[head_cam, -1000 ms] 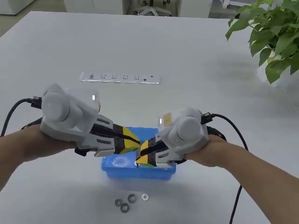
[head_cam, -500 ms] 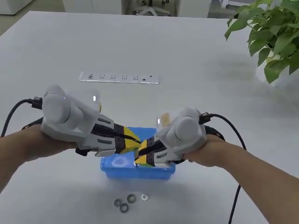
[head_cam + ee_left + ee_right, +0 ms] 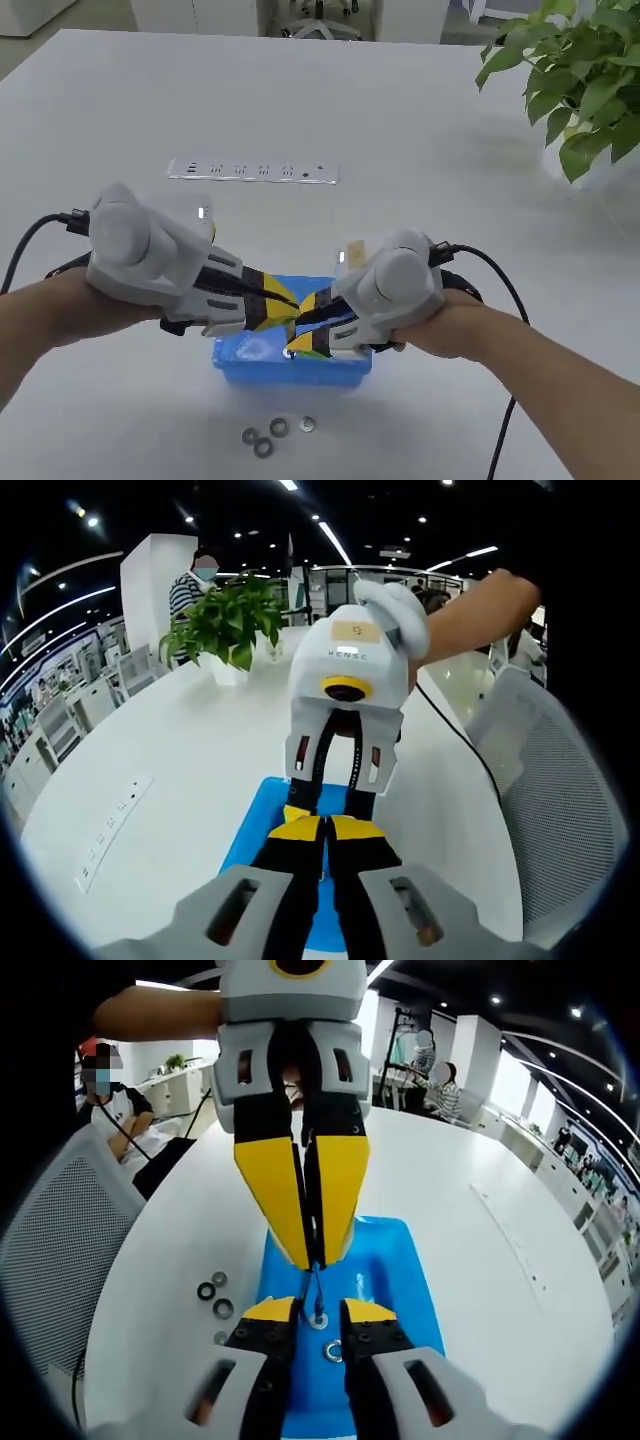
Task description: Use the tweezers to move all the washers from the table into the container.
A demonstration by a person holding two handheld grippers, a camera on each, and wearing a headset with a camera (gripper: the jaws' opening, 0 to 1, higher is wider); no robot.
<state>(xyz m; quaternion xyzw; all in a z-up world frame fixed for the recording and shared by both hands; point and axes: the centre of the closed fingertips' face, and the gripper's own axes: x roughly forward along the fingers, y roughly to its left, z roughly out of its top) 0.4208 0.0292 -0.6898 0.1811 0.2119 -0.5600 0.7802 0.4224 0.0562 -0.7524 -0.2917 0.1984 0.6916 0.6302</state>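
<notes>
Held both claws nose to nose over the blue container (image 3: 292, 365), which sat toward the near edge of the white counter (image 3: 420, 150). Pointed the left claw (image 3: 286, 303) in from the left and the right claw (image 3: 300, 345) in from the right, yellow tips almost meeting above the container's middle.

Had the left claw pinched to a sliver on the tweezers (image 3: 316, 1285), a thin dark pair running from between its yellow tips down into the container. Found two washers (image 3: 318, 1320) inside on the blue floor, one right at the tweezers' point and the other just beside it, toward the right claw. Could not tell whether the first lay free or sat nipped in the tweezers.

Had the right claw parted by a narrow gap, wider than the left's. In the right gripper view its tips stood either side of the tweezers' point. Could not tell whether either touched the tweezers.

Counted four washers (image 3: 270, 436) on the counter, just near of the container and below its left half. Three were bunched close, with the fourth, paler one a little to their right. All were apart from the container wall.

Noted a white power strip (image 3: 255, 171) lying flat on the counter, far of the container and well apart from it. Noted a leafy green plant (image 3: 585, 80) at the far right.
</notes>
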